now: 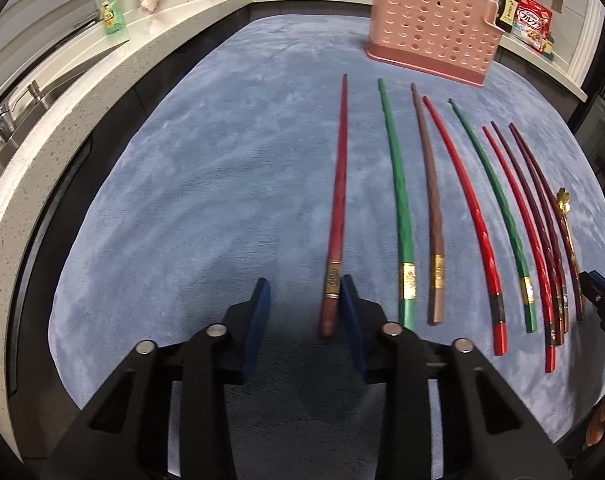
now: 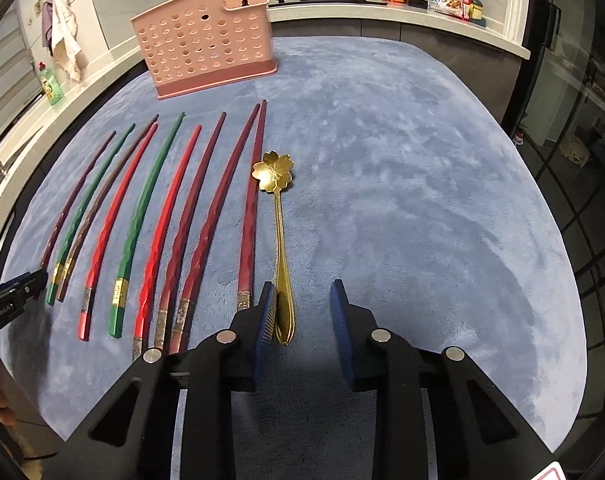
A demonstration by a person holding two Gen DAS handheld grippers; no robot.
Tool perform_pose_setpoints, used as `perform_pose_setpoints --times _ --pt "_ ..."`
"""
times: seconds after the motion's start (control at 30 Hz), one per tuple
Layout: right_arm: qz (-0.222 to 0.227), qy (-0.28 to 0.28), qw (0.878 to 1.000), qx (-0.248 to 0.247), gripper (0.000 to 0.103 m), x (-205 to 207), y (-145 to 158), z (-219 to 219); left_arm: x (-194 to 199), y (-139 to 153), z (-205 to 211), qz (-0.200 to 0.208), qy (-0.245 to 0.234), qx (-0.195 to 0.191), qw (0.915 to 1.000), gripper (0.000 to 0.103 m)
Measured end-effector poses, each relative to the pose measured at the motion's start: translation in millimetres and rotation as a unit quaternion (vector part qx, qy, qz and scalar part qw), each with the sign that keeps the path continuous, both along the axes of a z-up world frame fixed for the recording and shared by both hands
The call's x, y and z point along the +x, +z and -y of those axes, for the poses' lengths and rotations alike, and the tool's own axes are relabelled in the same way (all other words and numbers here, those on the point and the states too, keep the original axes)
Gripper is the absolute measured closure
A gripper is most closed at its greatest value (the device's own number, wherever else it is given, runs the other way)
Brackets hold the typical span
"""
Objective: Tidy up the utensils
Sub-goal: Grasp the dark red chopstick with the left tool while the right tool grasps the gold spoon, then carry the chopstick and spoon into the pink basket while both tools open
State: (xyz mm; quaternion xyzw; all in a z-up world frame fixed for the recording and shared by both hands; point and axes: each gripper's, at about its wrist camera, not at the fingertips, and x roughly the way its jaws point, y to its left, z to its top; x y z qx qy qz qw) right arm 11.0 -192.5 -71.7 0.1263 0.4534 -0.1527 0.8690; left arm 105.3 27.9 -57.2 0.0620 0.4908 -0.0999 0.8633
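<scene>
Left wrist view: the left gripper (image 1: 305, 294) hovers with jaws apart and empty above the blue mat (image 1: 206, 184); the dark red chopstick (image 1: 336, 216) ends between its fingertips, the other chopsticks (image 1: 478, 216) fan rightward, and the pink holder (image 1: 432, 24) stands beyond.

Right wrist view: the right gripper (image 2: 300, 300) is spread wide, holding nothing; the gold spoon (image 2: 279, 236) lies against its left finger (image 2: 264, 312).
</scene>
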Motion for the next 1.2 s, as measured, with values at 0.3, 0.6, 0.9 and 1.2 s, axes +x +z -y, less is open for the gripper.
perform_pose_setpoints --times 0.3,0.6,0.9,1.2 --pt "0.007 0.010 1.000 0.014 0.090 -2 -2 0 1 0 -2 -0.008 -0.002 -0.024 0.9997 0.081" --pt "0.017 0.011 1.000 0.020 0.102 -12 16 0 4 4 -11 -0.027 -0.004 -0.056 0.9980 0.092" --pt "0.066 -0.004 0.998 0.010 0.102 -23 60 9 -4 36 -6 -0.011 -0.019 -0.080 0.9965 0.094" --pt "0.111 -0.008 0.994 -0.007 0.102 -10 104 24 14 92 -2 0.047 -0.026 -0.089 0.9946 0.095"
